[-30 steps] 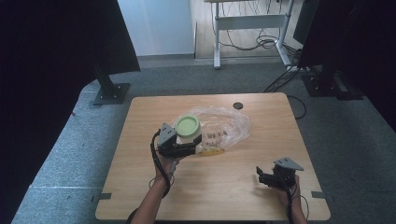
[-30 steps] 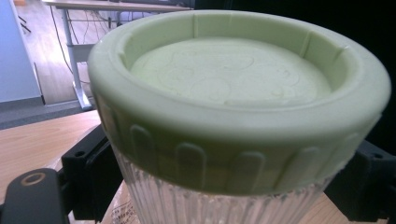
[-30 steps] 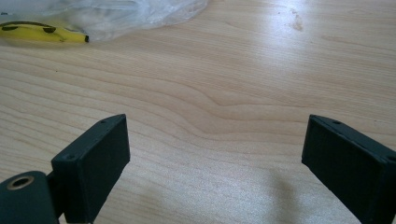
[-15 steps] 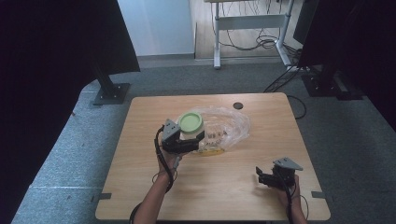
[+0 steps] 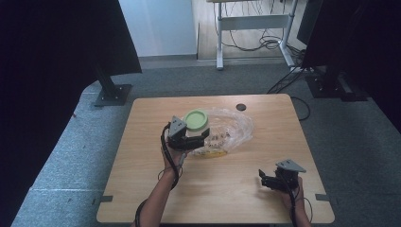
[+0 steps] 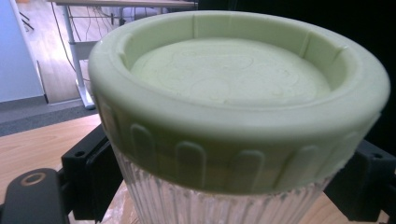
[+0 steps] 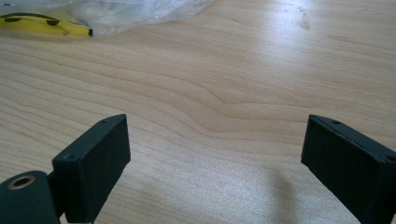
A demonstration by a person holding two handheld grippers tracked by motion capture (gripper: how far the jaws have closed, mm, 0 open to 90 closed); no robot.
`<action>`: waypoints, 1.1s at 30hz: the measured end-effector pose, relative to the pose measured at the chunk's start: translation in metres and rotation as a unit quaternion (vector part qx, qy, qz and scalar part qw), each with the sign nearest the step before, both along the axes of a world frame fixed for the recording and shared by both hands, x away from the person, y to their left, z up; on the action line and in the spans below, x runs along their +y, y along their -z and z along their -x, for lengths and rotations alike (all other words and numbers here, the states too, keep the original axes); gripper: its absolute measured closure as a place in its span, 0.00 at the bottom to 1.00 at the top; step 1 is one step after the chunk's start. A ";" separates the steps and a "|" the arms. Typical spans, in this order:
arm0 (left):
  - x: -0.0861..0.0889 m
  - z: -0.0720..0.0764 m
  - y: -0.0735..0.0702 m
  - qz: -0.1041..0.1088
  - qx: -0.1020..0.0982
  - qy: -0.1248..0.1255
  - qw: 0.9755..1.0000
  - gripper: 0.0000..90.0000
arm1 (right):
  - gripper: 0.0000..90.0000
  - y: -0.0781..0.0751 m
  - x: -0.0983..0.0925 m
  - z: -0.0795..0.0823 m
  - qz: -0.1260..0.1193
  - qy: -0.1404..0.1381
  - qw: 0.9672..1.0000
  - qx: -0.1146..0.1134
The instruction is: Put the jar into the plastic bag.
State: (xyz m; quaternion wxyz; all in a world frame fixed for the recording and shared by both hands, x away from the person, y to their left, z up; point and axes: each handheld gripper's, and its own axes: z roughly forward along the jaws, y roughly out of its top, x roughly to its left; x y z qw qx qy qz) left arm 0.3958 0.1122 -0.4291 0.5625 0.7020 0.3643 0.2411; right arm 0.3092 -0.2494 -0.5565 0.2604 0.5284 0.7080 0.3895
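1. We hold a clear ribbed jar (image 6: 224, 205) with a pale green lid (image 6: 238, 93) in the left gripper (image 5: 191, 141). In the left gripper view its two black jaws sit against the jar's ribbed wall on either side, just under the lid, so we read it as clamped on the jar.
2. In the high view the jar sits left of centre on the table (image 5: 142, 179), upright as far as we can tell, its lid facing up. Whether its base rests on the wood or is lifted clear, we cannot tell.
3. A crumpled clear plastic bag (image 5: 234, 130) lies just right of the jar, touching or nearly so. A yellow item with dark marks (image 7: 44, 25) lies at the bag's near edge; its kind is unclear.
4. The right gripper (image 5: 274, 179) waits near the right near corner, well apart from the jar. Its jaws stand wide apart over bare wood, holding nothing.
5. Our judgement: the step in hand is moving the jar away from the bag. The next move calls for a steady, level carry, then setting it down on bare wood before releasing.
6. Surface: light wood-grain tabletop, with a small dark disc (image 5: 241, 107) near the far edge.
7. Room: grey carpet, black stands on both sides, a desk frame with cables at the far end.
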 end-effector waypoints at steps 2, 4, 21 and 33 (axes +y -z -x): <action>-0.002 -0.003 0.000 -0.003 0.000 -0.001 1.000 0.13 | 0.09 0.000 0.000 0.000 0.000 -0.001 1.000 0.001; -0.004 -0.006 0.001 -0.006 -0.001 -0.002 1.000 0.13 | 0.09 0.000 0.000 0.000 0.001 -0.001 1.000 0.001; -0.017 -0.030 0.008 -0.016 0.005 -0.010 1.000 0.13 | 0.09 0.000 0.001 -0.001 0.004 -0.006 1.000 0.005; -0.027 -0.046 0.018 -0.037 0.010 -0.021 0.999 0.13 | 0.09 0.000 0.002 -0.001 0.003 -0.008 1.000 0.006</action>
